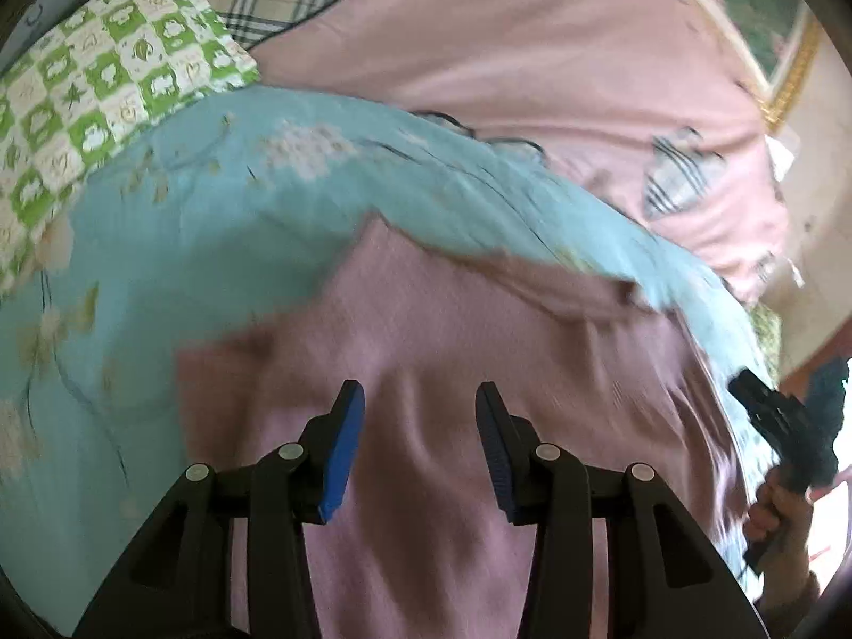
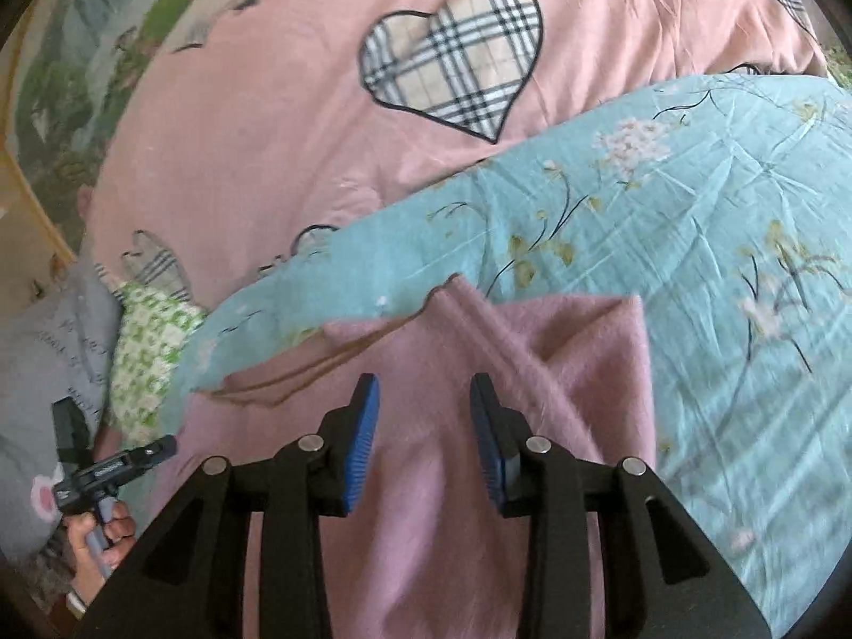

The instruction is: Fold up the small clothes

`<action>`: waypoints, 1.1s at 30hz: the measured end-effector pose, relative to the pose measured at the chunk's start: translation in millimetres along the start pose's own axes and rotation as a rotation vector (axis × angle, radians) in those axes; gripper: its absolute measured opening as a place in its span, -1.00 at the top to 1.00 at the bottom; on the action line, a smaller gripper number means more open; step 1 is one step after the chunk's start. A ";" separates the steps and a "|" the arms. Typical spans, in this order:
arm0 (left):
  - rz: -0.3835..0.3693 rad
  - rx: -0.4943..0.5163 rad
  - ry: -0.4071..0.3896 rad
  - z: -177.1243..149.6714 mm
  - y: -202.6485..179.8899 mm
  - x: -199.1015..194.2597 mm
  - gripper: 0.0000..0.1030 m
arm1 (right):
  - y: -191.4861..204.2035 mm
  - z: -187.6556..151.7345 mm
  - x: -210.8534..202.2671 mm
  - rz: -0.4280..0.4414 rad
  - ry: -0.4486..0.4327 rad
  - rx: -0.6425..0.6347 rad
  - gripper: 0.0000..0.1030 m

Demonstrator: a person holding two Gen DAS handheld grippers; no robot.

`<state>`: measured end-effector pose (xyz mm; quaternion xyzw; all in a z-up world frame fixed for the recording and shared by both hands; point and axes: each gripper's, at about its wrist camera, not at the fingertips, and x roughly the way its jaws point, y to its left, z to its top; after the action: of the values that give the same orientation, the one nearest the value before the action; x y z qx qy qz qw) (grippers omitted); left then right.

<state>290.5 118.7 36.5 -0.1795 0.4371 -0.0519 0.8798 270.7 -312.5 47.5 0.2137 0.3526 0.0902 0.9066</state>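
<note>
Item: one small mauve knit garment [image 2: 559, 351], fuzzy, lying on a turquoise floral quilt [image 2: 665, 202] spread across the bed. Its far end is doubled over, with a narrow strip crossing diagonally on top.

Left tongs [image 1: 420, 399]: fingers apart, gripping nothing, poised over the mauve garment [image 1: 426, 330]; picture smeared.

Right tongs [image 2: 424, 394]: fingers apart, gripping nothing, poised above the garment's near portion.

Surroundings:
- Pink bedcover [image 2: 255, 122] with plaid heart patches [image 2: 452, 48], beyond the quilt's far edge.
- Green-and-white checked pillow [image 1: 106, 80], tucked against the quilt [image 1: 186, 245] by the pink cover [image 1: 532, 42].
- Grey printed cloth [image 2: 48, 330] at the bed's edge.
- Framed landscape picture [image 1: 767, 26] on the wall.

Nothing lies between either pair of tongs and the garment.
</note>
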 end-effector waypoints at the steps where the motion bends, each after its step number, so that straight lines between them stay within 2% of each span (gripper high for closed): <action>1: -0.014 0.012 0.001 -13.6 -4.6 -7.5 0.15 | 2.9 -6.7 -5.1 0.015 0.019 -0.015 0.21; 5: -0.055 0.030 -0.003 -55.7 -13.6 -26.0 0.15 | 4.8 -37.6 -11.6 0.035 0.113 -0.067 0.15; 7: -0.022 0.042 0.020 -72.7 -11.2 -22.0 0.15 | 1.0 -54.9 -12.2 -0.004 0.168 -0.104 0.15; 8: 0.012 0.041 0.034 -80.8 -6.2 -20.5 0.16 | -1.7 -61.0 -13.5 -0.053 0.182 -0.131 0.15; 9: 0.018 0.037 0.037 -86.4 -1.5 -21.3 0.15 | -7.8 -67.4 -17.2 -0.145 0.178 -0.163 0.16; 11: -0.003 0.017 0.026 -93.3 8.8 -29.2 0.18 | -19.6 -69.2 -26.0 -0.159 0.154 -0.147 0.22; 13: 0.021 0.003 0.011 -95.9 16.4 -38.1 0.22 | -30.3 -67.7 -38.0 -0.158 0.123 -0.093 0.23; 15: 0.022 -0.024 0.002 -99.6 24.1 -45.7 0.30 | -33.9 -67.1 -50.0 -0.228 0.082 -0.083 0.20; 17: 0.017 -0.056 -0.006 -104.5 29.0 -54.4 0.29 | -39.9 -70.0 -60.0 -0.168 0.060 -0.024 0.18; 19: 0.047 -0.066 -0.016 -107.2 31.2 -62.9 0.28 | -39.4 -74.6 -66.9 -0.131 0.047 0.000 0.18; 25: 0.007 -0.163 -0.056 -127.8 36.6 -100.5 0.16 | -18.4 -93.8 -87.9 -0.048 0.017 -0.025 0.16; 28: -0.001 -0.159 -0.054 -140.0 29.7 -112.7 0.08 | -8.3 -104.2 -96.8 -0.009 0.008 -0.027 0.14; 30: -0.001 -0.148 -0.049 -147.4 25.2 -118.7 -0.04 | -1.7 -112.3 -100.2 0.026 0.009 -0.029 0.09; 33: -0.015 -0.157 -0.030 -158.1 22.7 -123.7 -0.07 | 7.1 -124.0 -101.6 0.067 0.008 -0.035 0.01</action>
<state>88.7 127.7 33.6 -0.2521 0.4251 -0.0211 0.8691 111.8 -297.9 29.9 0.2089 0.3472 0.1274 0.9053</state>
